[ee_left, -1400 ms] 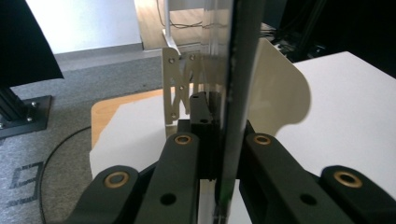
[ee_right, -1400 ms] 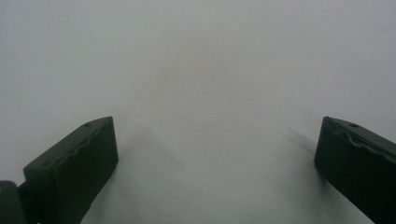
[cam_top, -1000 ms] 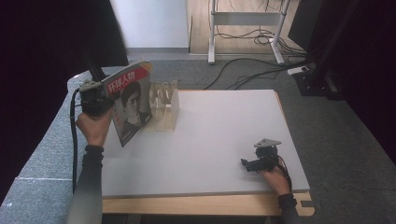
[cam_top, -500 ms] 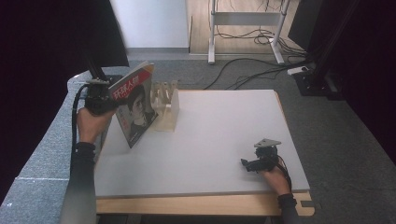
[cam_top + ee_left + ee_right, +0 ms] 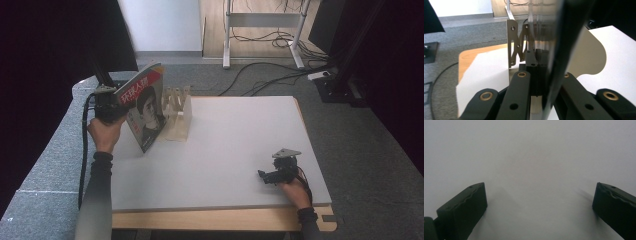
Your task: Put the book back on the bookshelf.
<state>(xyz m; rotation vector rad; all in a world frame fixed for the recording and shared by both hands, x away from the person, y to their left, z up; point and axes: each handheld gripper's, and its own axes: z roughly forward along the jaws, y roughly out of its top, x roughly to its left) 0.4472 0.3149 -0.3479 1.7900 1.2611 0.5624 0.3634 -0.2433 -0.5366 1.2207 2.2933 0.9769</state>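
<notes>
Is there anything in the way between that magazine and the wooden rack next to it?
Nothing visible. The left gripper holds the magazine tilted, right beside the wooden rack, with no object between them. The rack's slots look free.

1. The left gripper [image 5: 107, 105] holds a magazine [image 5: 146, 111] by its edge at the worktop's [image 5: 235, 145] far left; its jaws are clamped on it.
2. The magazine stands tilted, cover with a face and a red title band turned toward the worktop's middle, its lower corner on the white surface.
3. A pale wooden rack [image 5: 178, 112] stands just behind the magazine.
4. The right gripper [image 5: 276, 172] rests on the worktop near its front right corner, well apart from the magazine.
</notes>
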